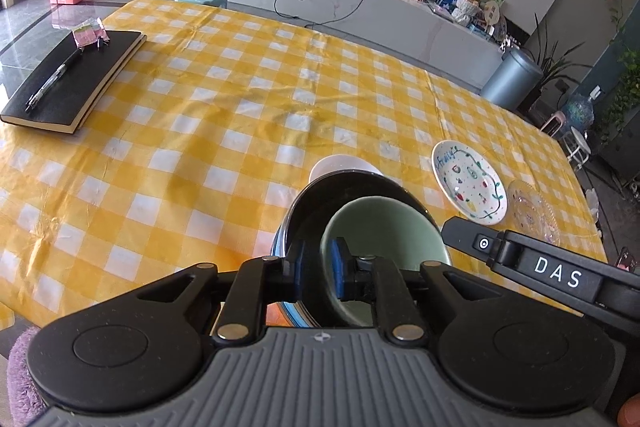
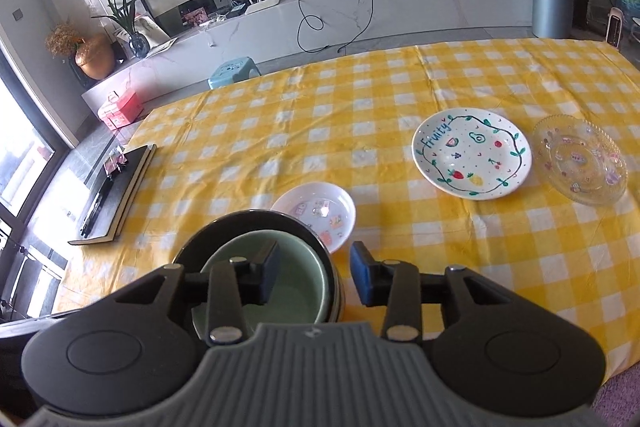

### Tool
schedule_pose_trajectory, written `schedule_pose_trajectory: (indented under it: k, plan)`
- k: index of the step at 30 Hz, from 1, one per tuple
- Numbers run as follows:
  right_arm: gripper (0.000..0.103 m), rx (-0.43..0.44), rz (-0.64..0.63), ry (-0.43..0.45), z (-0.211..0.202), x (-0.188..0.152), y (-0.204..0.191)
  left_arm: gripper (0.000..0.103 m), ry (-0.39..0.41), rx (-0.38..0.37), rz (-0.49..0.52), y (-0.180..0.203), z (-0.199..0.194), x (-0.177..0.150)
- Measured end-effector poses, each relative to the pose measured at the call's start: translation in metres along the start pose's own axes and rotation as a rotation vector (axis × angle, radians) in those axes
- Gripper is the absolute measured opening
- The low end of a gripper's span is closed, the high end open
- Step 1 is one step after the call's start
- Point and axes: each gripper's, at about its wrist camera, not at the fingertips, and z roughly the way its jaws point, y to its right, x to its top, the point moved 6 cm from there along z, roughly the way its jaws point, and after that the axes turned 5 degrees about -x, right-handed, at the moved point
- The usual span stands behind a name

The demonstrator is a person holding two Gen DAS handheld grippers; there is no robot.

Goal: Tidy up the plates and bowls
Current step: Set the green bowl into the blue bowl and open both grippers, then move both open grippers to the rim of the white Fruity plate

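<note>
A pale green bowl (image 1: 384,231) sits inside a black bowl (image 1: 320,203) on the yellow checked tablecloth (image 1: 200,107). My left gripper (image 1: 319,269) is shut on the green bowl's rim, one pad inside it and one between the two bowls. My right gripper (image 2: 314,277) is open above the right rims of the green bowl (image 2: 288,283) and black bowl (image 2: 240,223), holding nothing. A small white bowl (image 2: 316,211) with stickers stands just behind them. A white "Fruity" plate (image 2: 472,153) and a clear glass plate (image 2: 580,159) lie to the right.
A black notebook (image 1: 72,83) with a pen and clips lies at the table's far left. The right gripper's arm (image 1: 556,275) crosses the left wrist view's lower right. Beyond the table are a blue stool (image 2: 234,69) and a grey bin (image 2: 552,1).
</note>
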Motion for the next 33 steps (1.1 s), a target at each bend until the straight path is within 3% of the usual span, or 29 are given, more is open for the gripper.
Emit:
schedule_pose_trajectory:
  k: [6, 9, 20, 33]
  plan:
    - [0.051, -0.001, 0.039, 0.006, -0.002, 0.000, 0.012, 0.044, 0.046, -0.027, -0.006, 0.006, -0.010, 0.002]
    - [0.055, 0.004, 0.066, 0.030, -0.006, 0.001, 0.020, 0.050, 0.069, -0.048, -0.015, 0.012, -0.013, 0.001]
    - [0.060, -0.051, 0.159, 0.080, -0.012, 0.003, 0.069, 0.052, 0.117, -0.104, -0.012, 0.049, -0.010, -0.001]
    - [0.060, -0.116, 0.220, 0.151, -0.010, -0.003, 0.138, 0.052, 0.077, -0.136, 0.066, 0.107, 0.033, -0.005]
